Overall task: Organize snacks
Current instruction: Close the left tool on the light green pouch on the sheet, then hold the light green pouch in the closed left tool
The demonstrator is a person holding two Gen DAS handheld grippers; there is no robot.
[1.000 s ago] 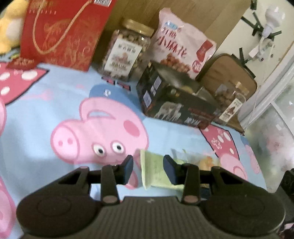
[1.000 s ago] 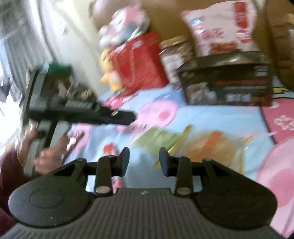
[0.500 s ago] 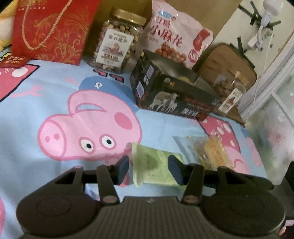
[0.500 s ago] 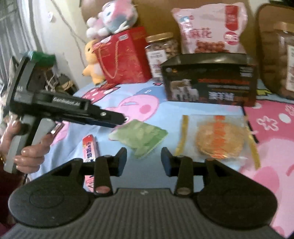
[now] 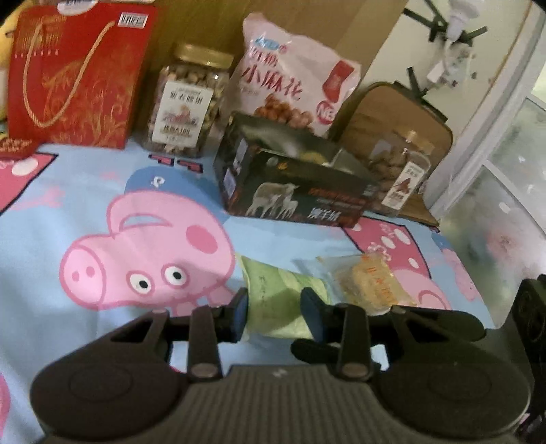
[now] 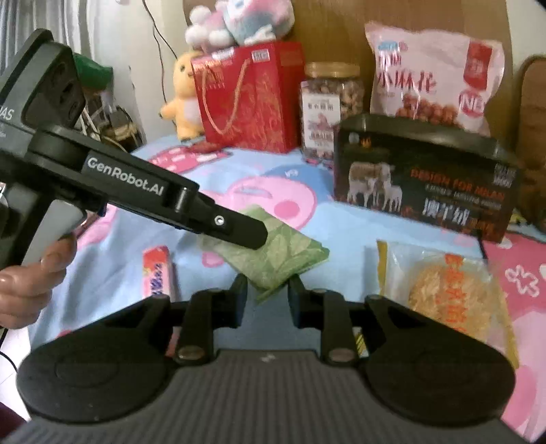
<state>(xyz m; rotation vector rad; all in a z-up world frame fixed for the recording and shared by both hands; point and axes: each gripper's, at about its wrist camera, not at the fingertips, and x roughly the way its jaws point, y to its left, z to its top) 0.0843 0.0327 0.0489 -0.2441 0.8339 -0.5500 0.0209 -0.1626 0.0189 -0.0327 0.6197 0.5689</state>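
A green snack packet point(image 5: 276, 300) lies on the Peppa Pig sheet, between the open jaws of my left gripper point(image 5: 274, 316). In the right wrist view the same packet point(image 6: 276, 254) lies under the left gripper's fingers point(image 6: 235, 230). My right gripper point(image 6: 267, 297) is open and empty, just short of the packet's near corner. A clear-wrapped round cracker point(image 6: 450, 293) lies to the right; it also shows in the left wrist view point(image 5: 370, 281). A pink candy stick point(image 6: 158, 273) lies at the left. An open black box point(image 5: 290, 184) stands behind.
Along the back stand a red gift bag point(image 5: 73, 75), a nut jar point(image 5: 186, 106), a pink snack bag point(image 5: 293, 85) and a second small jar point(image 5: 399, 177). Plush toys point(image 6: 235, 20) sit behind the red bag. The bed edge falls off at the right.
My left gripper has moved forward and down until the green packet lies between its jaws. My right gripper has swung round and closed in on the packet from the near side.
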